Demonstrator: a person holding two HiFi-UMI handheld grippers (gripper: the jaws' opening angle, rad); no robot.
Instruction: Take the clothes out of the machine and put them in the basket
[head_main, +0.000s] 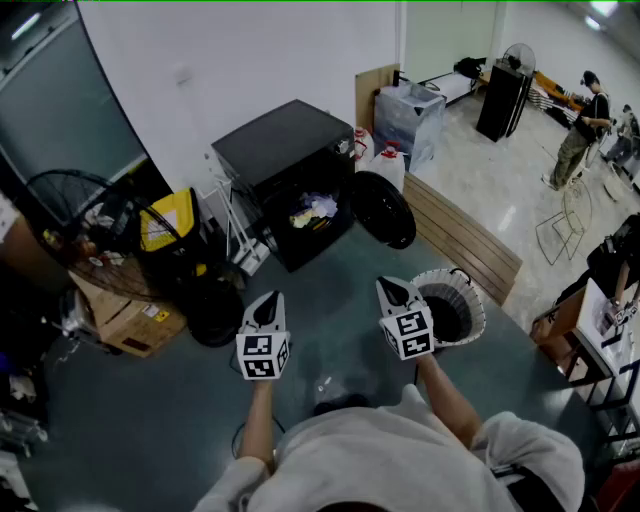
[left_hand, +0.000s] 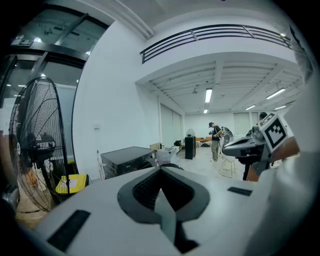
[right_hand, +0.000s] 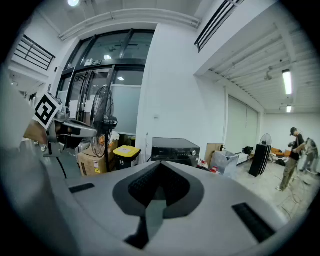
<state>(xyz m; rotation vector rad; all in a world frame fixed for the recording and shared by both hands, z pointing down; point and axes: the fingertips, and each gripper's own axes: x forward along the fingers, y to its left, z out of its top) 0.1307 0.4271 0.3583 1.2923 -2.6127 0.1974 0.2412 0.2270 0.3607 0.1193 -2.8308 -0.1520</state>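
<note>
A dark teal floor (head_main: 330, 340) runs up to a white wall (head_main: 250, 60), with a paler tiled hall beyond on the right. The black machine (head_main: 280, 140) stands against the wall, its round door (head_main: 381, 209) swung open. The clothes (head_main: 314, 212) lie bunched inside the drum. The white basket (head_main: 440, 276) sits on the floor just beside the right gripper (head_main: 392, 287). The left gripper (head_main: 267, 300) is level with it. Both have their jaws pressed together with nothing between them.
</note>
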